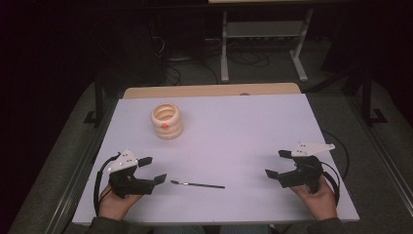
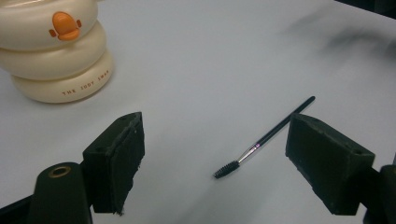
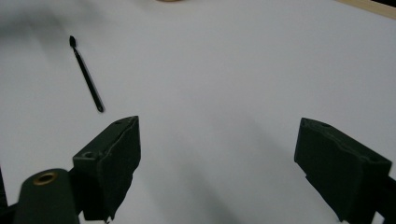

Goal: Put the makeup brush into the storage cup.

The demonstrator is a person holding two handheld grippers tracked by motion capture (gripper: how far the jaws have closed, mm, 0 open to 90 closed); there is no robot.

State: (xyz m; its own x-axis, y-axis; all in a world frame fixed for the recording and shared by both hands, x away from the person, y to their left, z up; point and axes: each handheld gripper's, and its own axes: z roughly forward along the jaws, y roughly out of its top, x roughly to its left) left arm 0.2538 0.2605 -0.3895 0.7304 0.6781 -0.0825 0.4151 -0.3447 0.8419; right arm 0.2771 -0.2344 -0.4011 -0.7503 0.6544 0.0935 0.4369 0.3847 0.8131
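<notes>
A thin black brush [image 1: 197, 184] with a small bristled tip lies flat near the table's front, between the two hands. My left gripper [image 1: 152, 169] rests at the front left, open, its jaws pointing toward the brush's bristled end; in the left gripper view the brush [image 2: 261, 140] lies just ahead between the wide black jaws [image 2: 212, 163]. At the front right my right gripper [image 1: 276, 163] stands open and empty; its own view shows the brush [image 3: 86, 74] farther off at upper left. A cream ringed holder [image 1: 167, 121] with an orange duck bill stands at the back left, close by as the holder [image 2: 53, 51] in the left gripper view.
The white table top [image 1: 234, 131] ends in a wooden strip [image 1: 209, 90] at the back. Metal rails run along both sides. Beyond the table stands a white frame [image 1: 263, 44] on a dark floor with cables.
</notes>
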